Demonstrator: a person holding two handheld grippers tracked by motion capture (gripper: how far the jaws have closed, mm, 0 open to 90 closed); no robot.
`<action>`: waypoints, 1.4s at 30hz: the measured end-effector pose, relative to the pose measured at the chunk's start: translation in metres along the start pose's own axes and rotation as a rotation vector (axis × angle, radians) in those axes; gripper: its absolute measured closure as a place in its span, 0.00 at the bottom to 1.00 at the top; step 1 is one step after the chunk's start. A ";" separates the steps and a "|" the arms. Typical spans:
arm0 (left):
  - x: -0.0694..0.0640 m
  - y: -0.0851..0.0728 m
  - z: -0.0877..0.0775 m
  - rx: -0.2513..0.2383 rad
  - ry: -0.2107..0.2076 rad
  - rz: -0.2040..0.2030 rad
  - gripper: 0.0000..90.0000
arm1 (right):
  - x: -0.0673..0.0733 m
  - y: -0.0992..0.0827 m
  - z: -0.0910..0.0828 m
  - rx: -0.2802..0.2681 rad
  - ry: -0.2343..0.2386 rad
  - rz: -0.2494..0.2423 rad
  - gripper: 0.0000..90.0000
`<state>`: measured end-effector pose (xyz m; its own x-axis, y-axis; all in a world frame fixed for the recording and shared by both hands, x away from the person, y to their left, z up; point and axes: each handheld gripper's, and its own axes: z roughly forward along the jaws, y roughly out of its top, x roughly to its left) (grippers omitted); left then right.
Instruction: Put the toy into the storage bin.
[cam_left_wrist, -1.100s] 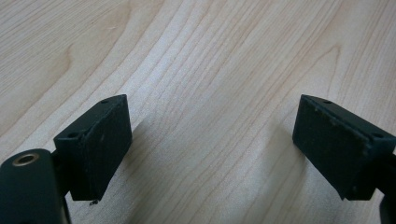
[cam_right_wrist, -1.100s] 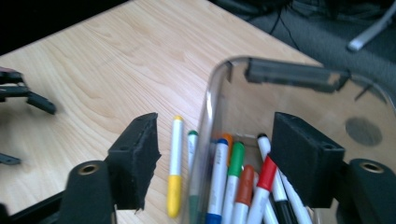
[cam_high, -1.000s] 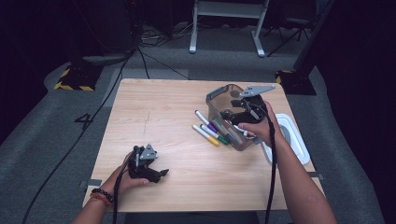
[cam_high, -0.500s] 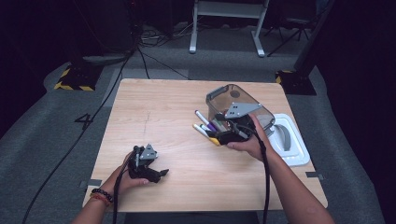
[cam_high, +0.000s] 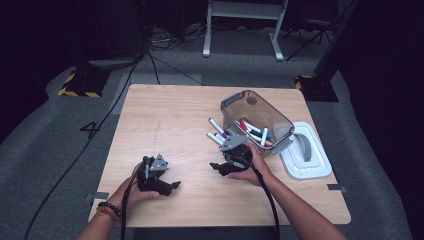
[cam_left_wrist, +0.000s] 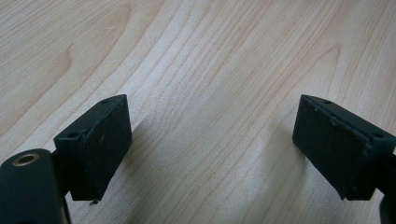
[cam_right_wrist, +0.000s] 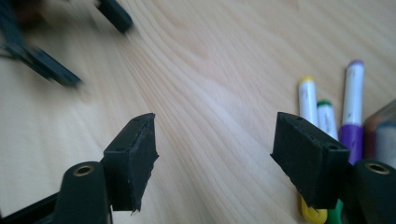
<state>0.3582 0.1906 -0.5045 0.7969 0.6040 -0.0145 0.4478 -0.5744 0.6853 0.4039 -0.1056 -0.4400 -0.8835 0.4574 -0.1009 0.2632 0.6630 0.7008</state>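
- The wooden table (cam_high: 175, 120) carries a clear plastic bin (cam_high: 256, 120) at its right side, with several markers lying inside it.
- Loose markers (cam_high: 216, 131) lie on the table just left of the bin, near its front corner.
- A white lid (cam_high: 312, 165) rests at the table's right edge, just beside the bin.
- The right gripper (cam_high: 219, 166) sits low over the table just in front of the bin, held in the person's right hand (cam_high: 250, 167).
- In the right gripper view, its fingers (cam_right_wrist: 133, 161) stand wide apart with nothing but bare wood between them.
- A yellow-capped marker (cam_right_wrist: 307, 100), a green-capped marker (cam_right_wrist: 328, 119) and a purple marker (cam_right_wrist: 352, 109) lie just beyond the right-hand finger, outside the gap; whether that finger touches them cannot be told.
- The left gripper (cam_high: 172, 187) rests near the table's front left, held in the left hand (cam_high: 131, 192), well apart from the markers.
- In the left gripper view, its fingers (cam_left_wrist: 95, 142) are spread wide over bare table, gripping nothing.
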 end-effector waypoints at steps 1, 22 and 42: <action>0.000 0.000 0.000 0.001 0.001 0.000 0.14 | -0.001 -0.004 0.006 0.012 -0.009 0.006 0.34; 0.000 0.000 0.000 -0.001 0.000 0.000 0.14 | -0.029 -0.029 0.040 0.043 -0.179 0.111 0.30; 0.000 0.000 0.000 0.001 0.000 0.000 0.14 | -0.021 -0.023 0.055 0.030 -0.001 0.136 0.61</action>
<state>0.3582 0.1906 -0.5045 0.7966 0.6043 -0.0143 0.4482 -0.5745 0.6849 0.4380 -0.0982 -0.4929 -0.8385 0.5448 -0.0074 0.3918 0.6124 0.6866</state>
